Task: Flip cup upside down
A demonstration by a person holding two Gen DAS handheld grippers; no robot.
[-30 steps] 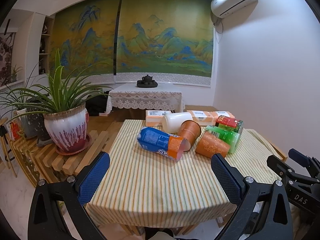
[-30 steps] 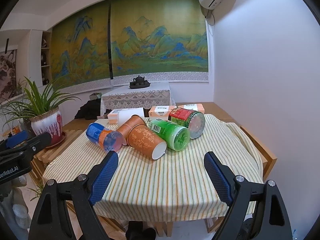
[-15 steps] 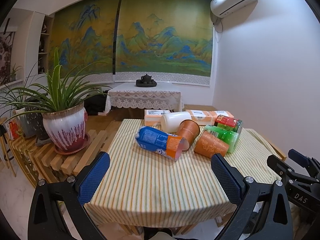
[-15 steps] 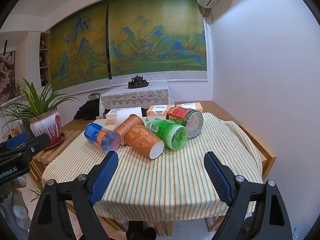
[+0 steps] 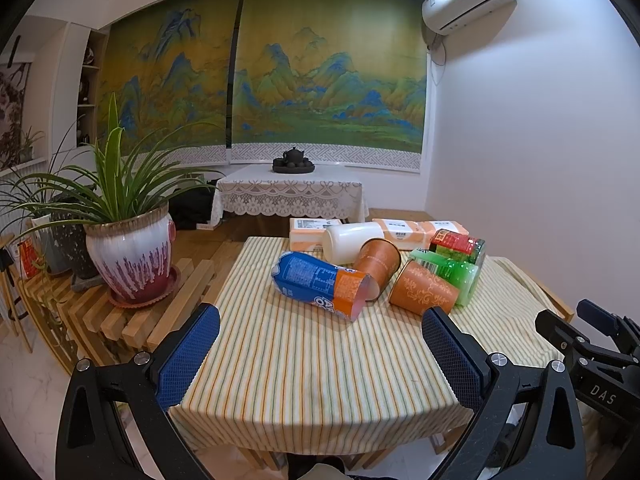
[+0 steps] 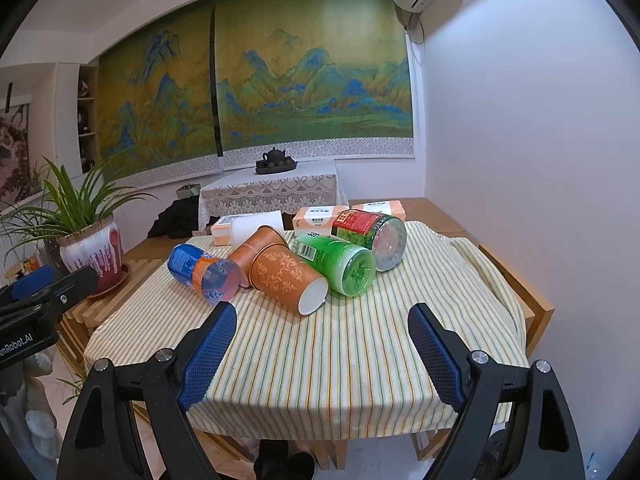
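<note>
The orange patterned paper cup (image 6: 286, 280) lies on its side among other toppled cups.

— The striped tablecloth (image 6: 360, 352)?
— Woven cloth, matt. The patterned orange cup (image 6: 286, 280) looks like matt paper, white inside.
— And the green cup (image 6: 340, 264)?
— Glossy translucent plastic. The gripper pads (image 6: 206, 356) are blue, rough with a fine grid; the arms look like black matt plastic with metal screws.
— The plant pot (image 5: 132, 256)?
— Glazed, shiny ceramic on a wooden slatted bench (image 5: 120, 320).
</note>
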